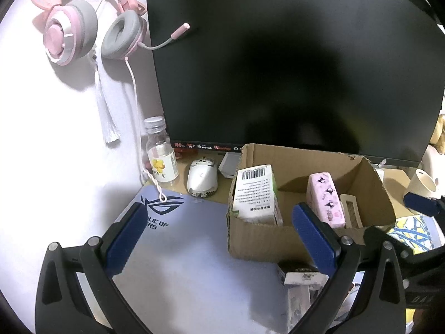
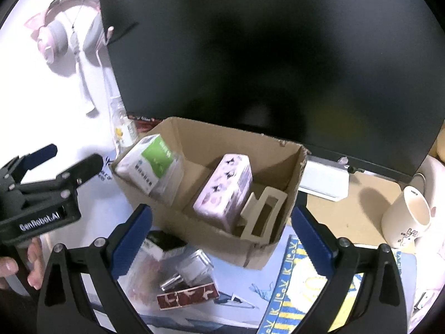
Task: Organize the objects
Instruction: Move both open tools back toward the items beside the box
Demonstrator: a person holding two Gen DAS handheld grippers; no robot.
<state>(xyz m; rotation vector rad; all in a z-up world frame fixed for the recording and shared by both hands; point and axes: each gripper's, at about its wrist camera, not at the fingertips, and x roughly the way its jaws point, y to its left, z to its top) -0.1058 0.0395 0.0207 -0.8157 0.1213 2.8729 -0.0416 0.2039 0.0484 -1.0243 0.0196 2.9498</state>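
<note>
An open cardboard box [image 1: 258, 239] [image 2: 194, 142] stands on the desk before the monitor. Inside it are a white and green packet [image 1: 254, 192] [image 2: 151, 162], a pink patterned case [image 1: 325, 200] [image 2: 225, 189] and a cream hair claw [image 1: 351, 210] [image 2: 264, 214]. In front of the box lie a clear bag of small items [image 2: 169, 267] [image 1: 301, 275] and a dark red patterned strip [image 2: 187, 296]. My left gripper [image 1: 219, 228] is open and empty above the mouse pad, left of the box. My right gripper [image 2: 219, 233] is open and empty over the box's near wall.
A black monitor [image 1: 292, 61] fills the back. A pink headset [image 1: 83, 19] hangs on the wall. A clear bottle [image 1: 161, 156] and white mouse [image 1: 201, 178] sit at the back left. A cream mug [image 2: 406, 217] stands right. A yellow and blue towel [image 2: 297, 286] lies at the front right.
</note>
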